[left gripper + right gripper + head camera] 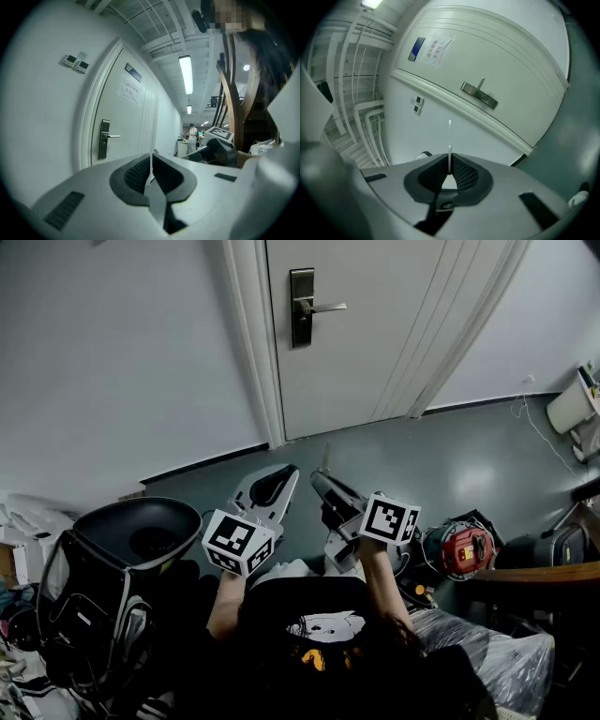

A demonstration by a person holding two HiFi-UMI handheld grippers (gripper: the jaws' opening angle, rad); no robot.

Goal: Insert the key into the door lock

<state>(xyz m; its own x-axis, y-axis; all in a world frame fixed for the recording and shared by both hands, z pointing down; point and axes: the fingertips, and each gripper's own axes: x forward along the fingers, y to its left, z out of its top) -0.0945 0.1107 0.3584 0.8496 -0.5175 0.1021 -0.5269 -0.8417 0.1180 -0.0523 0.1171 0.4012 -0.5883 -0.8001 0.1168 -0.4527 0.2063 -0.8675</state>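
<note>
The pale door (pixel 375 324) stands shut ahead, with a dark lock plate (pixel 302 307) and a silver lever handle (pixel 323 307). Both grippers are held low over the grey floor, well short of the door. My right gripper (pixel 323 482) is shut on a thin key (pixel 449 140), whose blade sticks straight out past the jaws; the lock plate (pixel 479 94) lies above and to the right of the blade's tip. My left gripper (pixel 274 486) is shut with nothing in it. The left gripper view shows the lock plate (pixel 103 139) far off and the right gripper (pixel 220 149) alongside.
A black bin-like seat (pixel 141 531) and bags sit at the lower left. A red power tool (pixel 466 547), a wooden table edge (pixel 539 572) and a plastic bag (pixel 502 652) crowd the right. A person (pixel 192 133) stands far down the corridor.
</note>
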